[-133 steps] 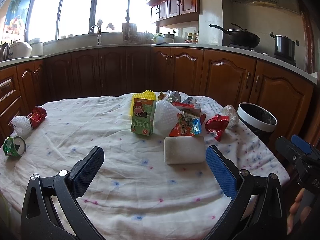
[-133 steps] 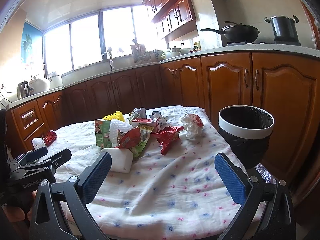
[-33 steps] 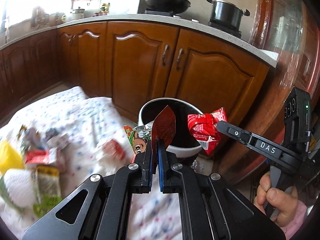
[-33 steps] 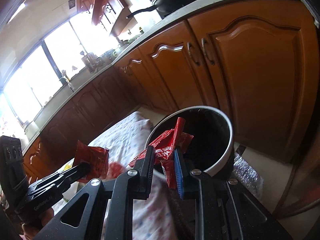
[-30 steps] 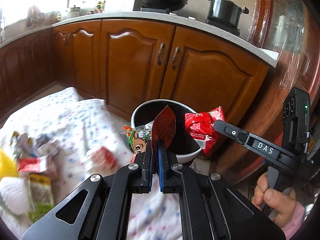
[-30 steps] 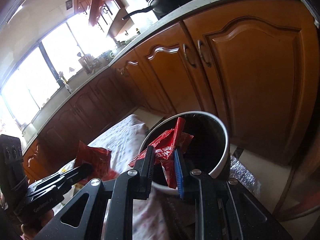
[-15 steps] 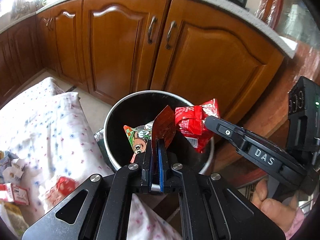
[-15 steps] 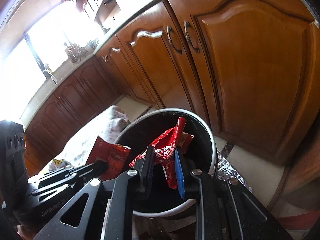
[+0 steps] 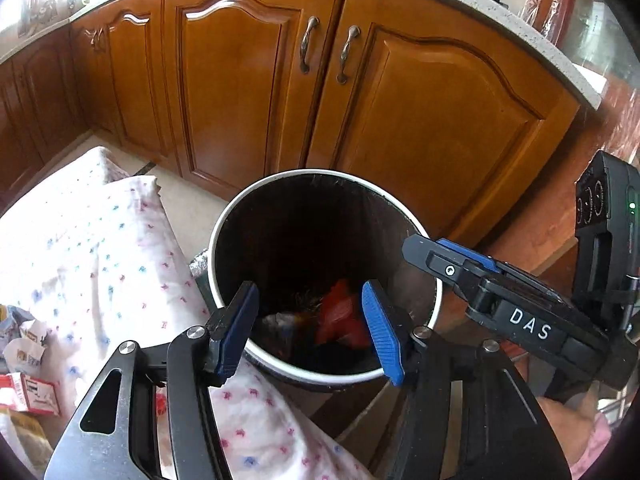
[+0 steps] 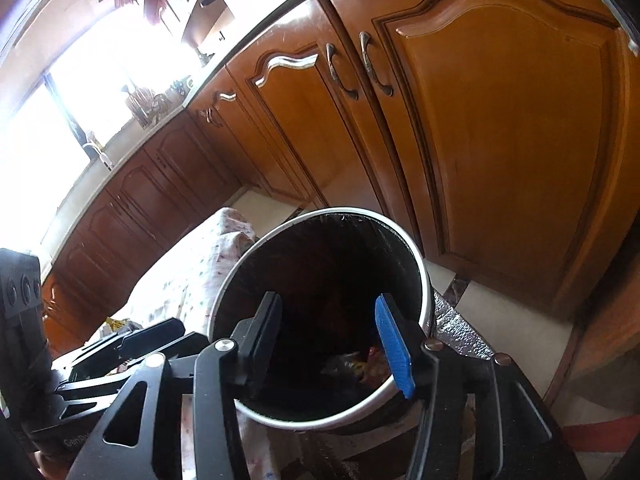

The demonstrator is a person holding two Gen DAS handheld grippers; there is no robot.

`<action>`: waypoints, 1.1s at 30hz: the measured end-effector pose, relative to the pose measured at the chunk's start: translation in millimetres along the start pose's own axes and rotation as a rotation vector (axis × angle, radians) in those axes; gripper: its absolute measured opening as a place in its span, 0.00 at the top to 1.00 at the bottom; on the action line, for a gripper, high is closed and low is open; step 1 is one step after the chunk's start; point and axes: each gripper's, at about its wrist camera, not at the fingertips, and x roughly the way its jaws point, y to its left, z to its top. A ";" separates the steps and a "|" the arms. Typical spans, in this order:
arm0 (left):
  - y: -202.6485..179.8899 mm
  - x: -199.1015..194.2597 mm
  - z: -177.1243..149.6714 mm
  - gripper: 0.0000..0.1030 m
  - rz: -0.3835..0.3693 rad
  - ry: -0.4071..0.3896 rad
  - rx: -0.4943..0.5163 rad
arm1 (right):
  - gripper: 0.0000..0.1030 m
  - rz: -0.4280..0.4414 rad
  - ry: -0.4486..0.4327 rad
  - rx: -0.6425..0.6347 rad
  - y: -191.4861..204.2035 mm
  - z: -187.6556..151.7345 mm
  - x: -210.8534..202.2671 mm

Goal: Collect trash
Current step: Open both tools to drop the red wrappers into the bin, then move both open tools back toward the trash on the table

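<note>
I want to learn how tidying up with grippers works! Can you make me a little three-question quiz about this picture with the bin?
1. True or false: the left gripper is squeezing a wrapper.
2. Where is the red wrapper? A) on the tablecloth B) down inside the trash bin C) on the counter
3. Fill in: the trash bin has a ____ rim and a dark inside.

Key
1. False. Its jaws have just been opening and nothing is between them; the right gripper is open too.
2. B. It lies at the bottom, beside other trash.
3. White. More trash waits on the tablecloth.
</note>
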 end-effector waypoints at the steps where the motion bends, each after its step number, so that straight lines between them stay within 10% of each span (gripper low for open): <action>1: 0.9 -5.8 -2.4 0.47 -0.005 -0.008 -0.006 | 0.38 0.003 -0.010 0.003 0.0 -2.2 -4.6; 4: 4.1 -22.6 -11.5 0.47 -0.002 -0.039 -0.024 | 0.17 0.027 -0.044 0.024 1.2 -10.9 -16.1; 33: 98.5 -163.2 -159.1 0.35 0.199 -0.207 -0.243 | 0.11 0.176 -0.052 -0.053 91.1 -119.3 -52.9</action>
